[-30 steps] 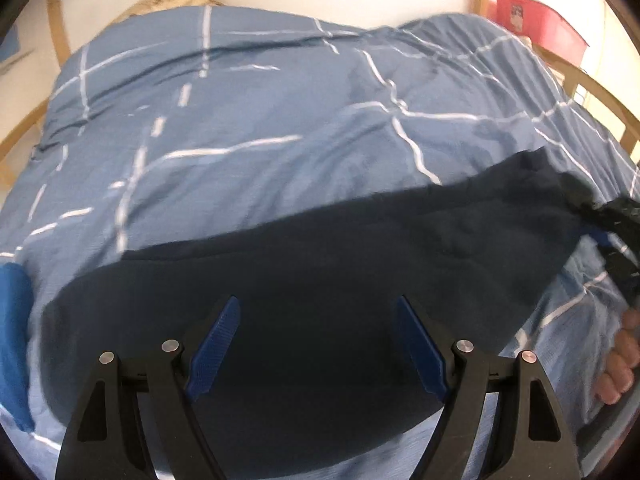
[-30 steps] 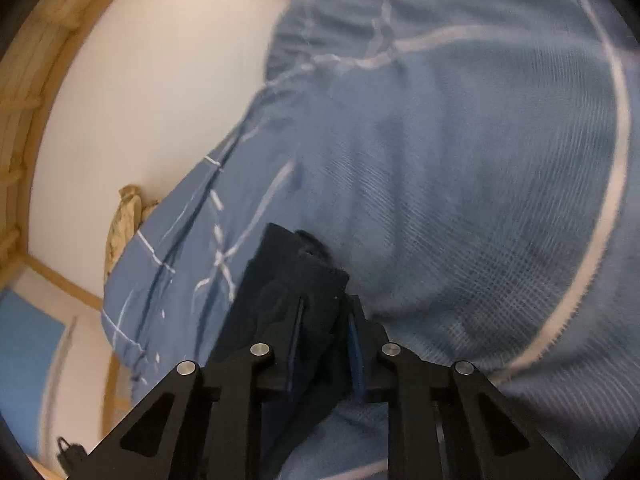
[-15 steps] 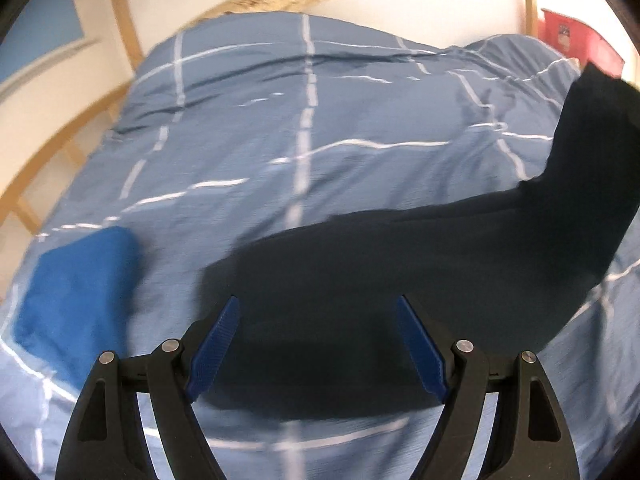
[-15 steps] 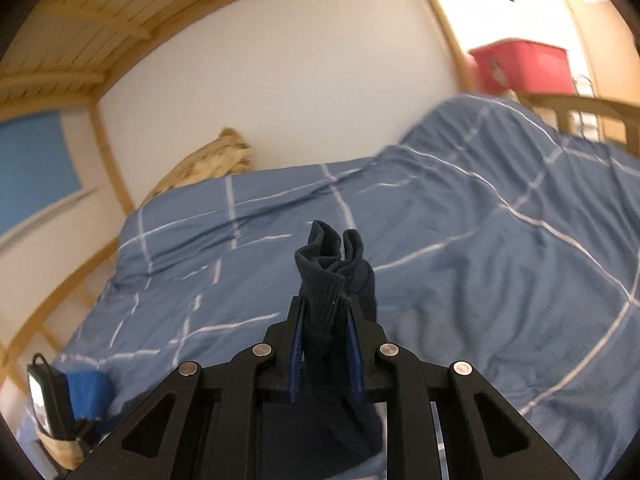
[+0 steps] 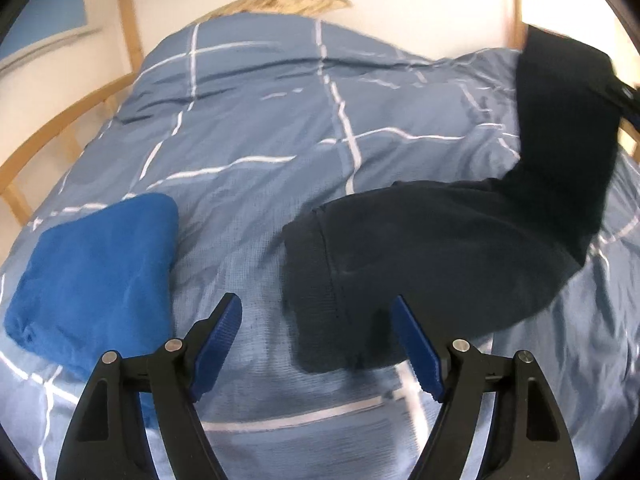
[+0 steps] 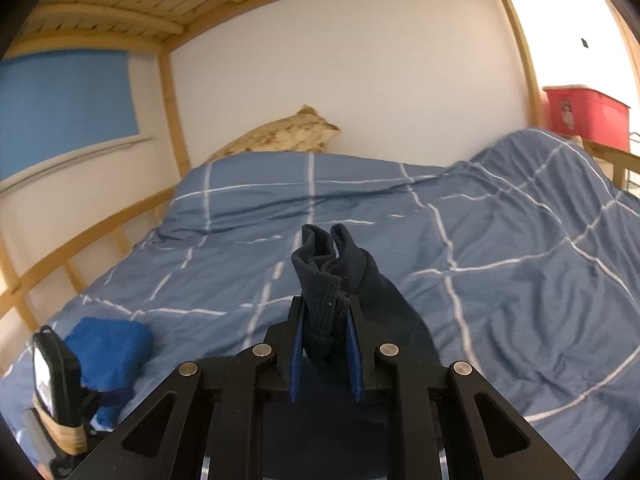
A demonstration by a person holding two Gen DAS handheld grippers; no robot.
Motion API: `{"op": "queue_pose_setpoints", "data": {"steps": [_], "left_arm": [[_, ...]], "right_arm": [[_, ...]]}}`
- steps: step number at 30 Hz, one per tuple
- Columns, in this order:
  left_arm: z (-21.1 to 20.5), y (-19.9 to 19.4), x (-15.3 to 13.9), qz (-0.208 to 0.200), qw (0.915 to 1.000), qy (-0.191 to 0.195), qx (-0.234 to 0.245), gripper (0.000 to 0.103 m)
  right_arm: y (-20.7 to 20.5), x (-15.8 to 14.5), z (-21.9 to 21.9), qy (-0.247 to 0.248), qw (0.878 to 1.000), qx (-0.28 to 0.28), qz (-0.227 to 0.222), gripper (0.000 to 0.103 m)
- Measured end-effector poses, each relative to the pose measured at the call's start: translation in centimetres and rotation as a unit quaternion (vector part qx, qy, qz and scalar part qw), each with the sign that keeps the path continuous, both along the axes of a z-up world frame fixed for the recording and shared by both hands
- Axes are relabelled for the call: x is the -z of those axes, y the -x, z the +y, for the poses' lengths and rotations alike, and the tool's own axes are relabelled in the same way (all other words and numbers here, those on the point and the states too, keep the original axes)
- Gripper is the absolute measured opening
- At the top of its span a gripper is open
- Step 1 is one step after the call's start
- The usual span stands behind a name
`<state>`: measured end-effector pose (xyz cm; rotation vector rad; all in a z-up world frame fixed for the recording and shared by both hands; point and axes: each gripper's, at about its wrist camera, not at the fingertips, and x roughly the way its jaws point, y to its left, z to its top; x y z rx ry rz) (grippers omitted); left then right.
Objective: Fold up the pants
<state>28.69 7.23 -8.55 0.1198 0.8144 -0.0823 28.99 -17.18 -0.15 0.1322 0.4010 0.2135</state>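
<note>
Dark navy pants [image 5: 440, 248] lie on the blue checked duvet [image 5: 260, 120], waistband end near my left gripper and the leg end lifted up at the right. My left gripper [image 5: 316, 344] is open and empty, just above the duvet with the waistband edge between its fingers' span. My right gripper [image 6: 323, 344] is shut on the bunched cuff end of the pants [image 6: 324, 280] and holds it raised above the bed. The right gripper shows at the right edge of the left wrist view [image 5: 624, 96].
A folded bright blue garment [image 5: 96, 280] lies on the duvet to the left; it also shows in the right wrist view [image 6: 108, 348]. A beige pillow [image 6: 280, 136] is at the head. Wooden bed rails [image 6: 80, 240] run along the left. A red box [image 6: 580, 112] stands far right.
My right gripper has lifted the pants' cuff end high off the bed and swung it up. The left gripper has moved left, so the waistband and blue garment came into view.
</note>
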Motion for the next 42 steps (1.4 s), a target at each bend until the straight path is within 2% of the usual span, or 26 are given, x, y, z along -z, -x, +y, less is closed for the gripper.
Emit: {"op": "queue_pose_setpoints", "data": {"steps": [3, 6, 10, 13, 15, 17, 22, 28, 31, 34, 37, 42], "left_arm": [[0.9, 0.9, 0.0, -0.003, 1.0, 0.001, 0.001, 0.077], [2.3, 1.9, -0.7, 0.003, 0.9994, 0.008, -0.032, 0.077], [5.1, 2.9, -1.4, -0.015, 0.9961, 0.034, -0.08, 0.078], [6.5, 2.2, -1.6, -0.005, 0.9933, 0.05, -0.104, 0.078], [7.7, 2.1, -1.7, -0.003, 0.9901, 0.04, -0.134, 0.078], [8.8, 2.2, -1.9, -0.011, 0.9875, 0.046, -0.151, 0.078], [10.2, 2.3, -2.3, -0.014, 0.9841, 0.049, -0.17, 0.078], [11.0, 2.0, -2.0, -0.005, 0.9826, 0.056, -0.177, 0.078], [11.0, 1.9, -1.9, 0.0, 0.9832, 0.058, -0.173, 0.078], [11.3, 1.8, -1.9, 0.0, 0.9829, 0.067, -0.172, 0.078], [11.4, 2.1, -2.4, -0.007, 0.9823, 0.072, -0.173, 0.078], [10.8, 2.8, -3.5, -0.02, 0.9838, 0.097, -0.149, 0.081]], "right_arm": [[0.5, -0.1, 2.5, 0.008, 1.0, -0.02, -0.01, 0.021], [0.5, 0.5, 5.1, 0.015, 0.999, -0.045, -0.007, 0.021], [0.1, 2.0, 8.7, 0.033, 0.996, -0.079, 0.009, 0.02], [-0.1, 3.3, 11.2, 0.046, 0.994, -0.098, 0.021, 0.02], [-0.2, 4.3, 12.8, 0.055, 0.992, -0.11, 0.028, 0.02], [-0.5, 5.3, 13.8, 0.063, 0.99, -0.118, 0.037, 0.02], [-1.1, 7.7, 16.1, 0.076, 0.986, -0.136, 0.063, 0.02], [-0.7, 8.7, 18.2, 0.083, 0.981, -0.164, 0.068, 0.02], [-1.0, 9.8, 18.8, 0.089, 0.977, -0.17, 0.088, 0.021], [-0.9, 10.3, 18.4, 0.073, 0.977, -0.175, 0.103, 0.026], [-0.1, 10.2, 18.5, 0.067, 0.974, -0.19, 0.108, 0.043], [2.9, 9.4, 17.6, 0.073, 0.971, -0.199, 0.108, 0.043]]}}
